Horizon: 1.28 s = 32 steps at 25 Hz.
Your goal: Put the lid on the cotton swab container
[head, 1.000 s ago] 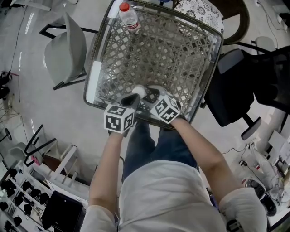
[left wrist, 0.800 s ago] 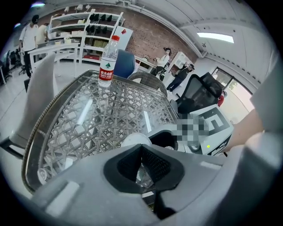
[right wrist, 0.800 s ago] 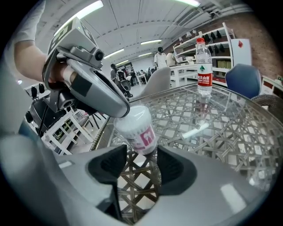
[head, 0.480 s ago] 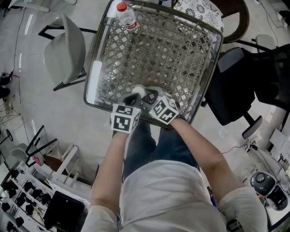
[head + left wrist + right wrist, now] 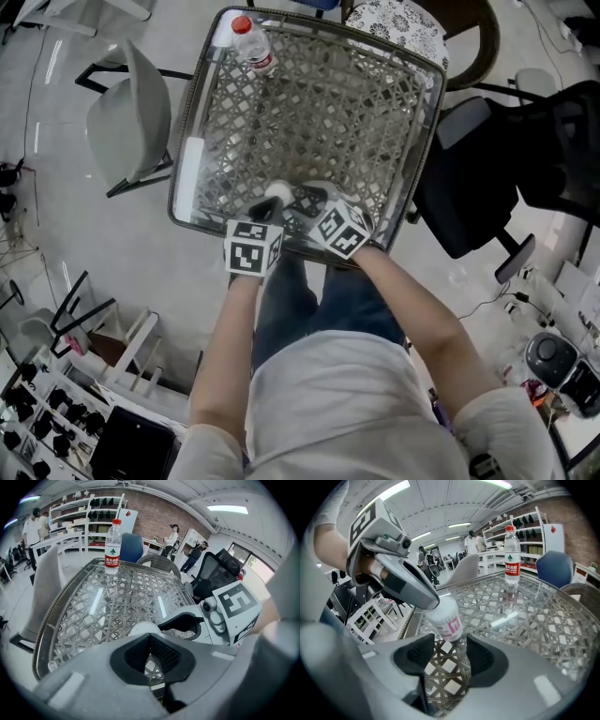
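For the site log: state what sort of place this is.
Probably a shared workshop or lab space: white shelves against a brick wall, a black office chair beside the glass-topped woven table, and people standing in the background.

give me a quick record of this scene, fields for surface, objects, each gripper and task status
surface: glass-topped lattice table
objects: cotton swab container near the person's edge; water bottle at the far left corner
left: left gripper jaws together, nothing between them, tip against the container's top
right: right gripper jaws apart, container's base just ahead of them, not clamped
task status: cannot tell whether the lid is fully seated
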Each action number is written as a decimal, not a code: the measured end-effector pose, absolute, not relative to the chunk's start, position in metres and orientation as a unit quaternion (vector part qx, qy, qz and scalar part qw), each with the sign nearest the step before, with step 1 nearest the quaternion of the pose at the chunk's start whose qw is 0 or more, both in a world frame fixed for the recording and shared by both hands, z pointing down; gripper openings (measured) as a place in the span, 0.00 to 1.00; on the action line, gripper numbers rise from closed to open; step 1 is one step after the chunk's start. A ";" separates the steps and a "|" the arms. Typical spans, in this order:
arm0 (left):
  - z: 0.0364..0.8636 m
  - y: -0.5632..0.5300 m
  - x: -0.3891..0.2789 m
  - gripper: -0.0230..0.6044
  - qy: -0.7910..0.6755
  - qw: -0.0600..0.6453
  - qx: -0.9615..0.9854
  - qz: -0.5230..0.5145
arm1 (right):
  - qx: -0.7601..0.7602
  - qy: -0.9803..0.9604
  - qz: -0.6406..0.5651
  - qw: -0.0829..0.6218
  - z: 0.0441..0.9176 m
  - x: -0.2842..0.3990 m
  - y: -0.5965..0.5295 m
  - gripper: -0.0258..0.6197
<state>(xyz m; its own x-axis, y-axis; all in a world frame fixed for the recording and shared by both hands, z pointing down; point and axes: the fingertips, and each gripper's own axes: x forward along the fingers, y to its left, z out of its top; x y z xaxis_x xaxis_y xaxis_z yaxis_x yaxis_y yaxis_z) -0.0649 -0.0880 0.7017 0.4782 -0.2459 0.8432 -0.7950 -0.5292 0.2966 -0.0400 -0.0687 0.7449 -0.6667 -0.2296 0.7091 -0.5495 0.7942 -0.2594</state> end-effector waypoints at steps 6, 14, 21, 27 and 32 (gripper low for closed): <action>0.688 -0.088 -0.060 0.05 -0.327 0.354 0.798 0.362 | 0.248 -0.882 0.230 0.329 0.721 -0.019 -0.079 0.29; 0.663 -0.087 -0.060 0.05 -0.328 0.341 0.811 0.344 | 0.293 -0.882 0.234 0.286 0.679 -0.001 -0.085 0.07; 0.622 -0.091 -0.057 0.05 -0.328 0.323 0.833 0.307 | 0.353 -0.870 0.247 0.240 0.630 0.021 -0.086 0.05; 0.573 -0.106 -0.045 0.05 -0.318 0.291 0.864 0.260 | 0.391 -0.866 0.235 0.207 0.579 0.043 -0.091 0.05; 0.528 -0.109 -0.031 0.05 -0.292 0.253 0.892 0.236 | 0.434 -0.854 0.222 0.181 0.532 0.068 -0.091 0.05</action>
